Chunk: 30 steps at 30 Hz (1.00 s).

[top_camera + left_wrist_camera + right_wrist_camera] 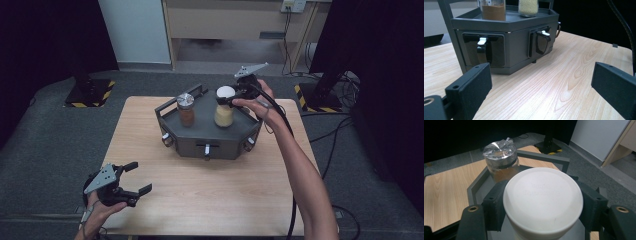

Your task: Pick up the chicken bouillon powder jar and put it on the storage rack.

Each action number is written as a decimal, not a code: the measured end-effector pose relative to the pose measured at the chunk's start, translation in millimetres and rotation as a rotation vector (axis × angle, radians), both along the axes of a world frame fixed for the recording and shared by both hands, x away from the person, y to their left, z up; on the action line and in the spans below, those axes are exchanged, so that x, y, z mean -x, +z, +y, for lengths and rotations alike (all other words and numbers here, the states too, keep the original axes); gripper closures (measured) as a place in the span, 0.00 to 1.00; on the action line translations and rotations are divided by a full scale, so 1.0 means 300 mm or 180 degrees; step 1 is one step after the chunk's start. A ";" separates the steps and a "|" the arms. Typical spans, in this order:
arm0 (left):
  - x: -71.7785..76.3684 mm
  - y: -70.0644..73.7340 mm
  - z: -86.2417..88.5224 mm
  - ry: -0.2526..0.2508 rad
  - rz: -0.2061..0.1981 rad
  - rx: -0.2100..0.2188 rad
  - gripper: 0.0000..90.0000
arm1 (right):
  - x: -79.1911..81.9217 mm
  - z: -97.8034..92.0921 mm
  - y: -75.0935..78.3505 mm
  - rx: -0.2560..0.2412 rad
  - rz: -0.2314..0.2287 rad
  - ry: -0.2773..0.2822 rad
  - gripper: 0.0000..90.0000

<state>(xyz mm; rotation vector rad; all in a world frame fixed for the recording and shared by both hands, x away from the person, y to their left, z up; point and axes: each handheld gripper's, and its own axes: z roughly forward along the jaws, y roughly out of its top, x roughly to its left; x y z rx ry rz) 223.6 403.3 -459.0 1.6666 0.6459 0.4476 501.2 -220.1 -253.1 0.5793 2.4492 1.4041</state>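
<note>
A dark grey hexagonal rack (pixel 220 137) with small drawers stands on the wooden table. On its top tray stand two jars: one with a silver lid and brown powder (pixel 186 109) (pixel 500 160) (pixel 493 10), and one with a white lid and yellowish grains (pixel 224 106) (pixel 543 198) (pixel 528 7). My right gripper (pixel 231 98) (pixel 544 207) is shut on the white lid, its black jaws pressed against both sides. My left gripper (pixel 136 177) (pixel 544 82) hovers open over the table's near left corner, nothing between its jaws, facing the rack's drawer fronts (pixel 484 50).
The rack's drawers have white-tipped pull handles (pixel 543 33). A raised frame bar (pixel 544 157) runs along the tray's far edge. Bare tabletop (pixel 215 195) lies between the rack and the near edge. Stand bases with yellow-black tape (pixel 90 92) sit on the grey floor.
</note>
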 end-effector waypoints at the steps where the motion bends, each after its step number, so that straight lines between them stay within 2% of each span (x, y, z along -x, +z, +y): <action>1: 0.000 0.000 0.000 0.0000 -0.0001 -0.0001 0.02 | -0.001 0.001 -0.001 0.0007 0.0006 -0.0004 0.38; 6: 0.001 0.000 0.000 0.0002 -0.0001 0.0002 0.02 | -0.004 -0.003 -0.007 -0.0012 0.0017 -0.0017 0.38; 8: 0.000 0.000 0.000 -0.0002 -0.0002 0.0002 0.02 | -0.005 -0.002 -0.005 0.0021 -0.0008 0.0030 0.38; 9: 0.000 0.001 -0.001 -0.0005 -0.0002 -0.0005 0.02 | -0.003 0.001 -0.002 0.0031 -0.0011 0.0019 0.37; 10: -0.001 0.001 -0.001 -0.0009 -0.0002 -0.0007 0.02 | 0.008 0.004 -0.006 0.0018 -0.0053 -0.0039 0.30; 11: 0.000 0.002 -0.002 -0.0011 -0.0003 -0.0007 0.02 | 0.014 0.006 -0.007 -0.0007 -0.0067 -0.0081 0.25; 13: 0.002 0.002 -0.001 -0.0013 -0.0010 -0.0007 0.02 | 0.014 -0.010 -0.018 -0.0199 0.0008 -0.0125 0.17; 14: 0.003 0.002 -0.001 -0.0012 -0.0010 -0.0003 0.02 | 0.023 -0.015 -0.018 -0.0244 -0.0031 -0.0165 0.14; 17: 0.002 0.002 0.000 -0.0008 -0.0005 -0.0001 0.02 | 0.039 -0.044 -0.010 -0.0419 -0.0044 -0.0176 0.10; 20: 0.000 0.002 -0.001 -0.0016 -0.0007 -0.0001 0.02 | 0.058 -0.056 0.015 -0.0425 -0.0090 -0.0174 0.08; 25: 0.006 0.003 0.000 -0.0010 -0.0021 -0.0001 0.02 | 0.138 -0.117 0.088 -0.0574 -0.0276 -0.0149 0.08; 30: 0.005 0.001 0.001 -0.0015 -0.0014 0.0013 0.02 | 0.225 -0.179 0.127 -0.0569 -0.0428 -0.0118 0.07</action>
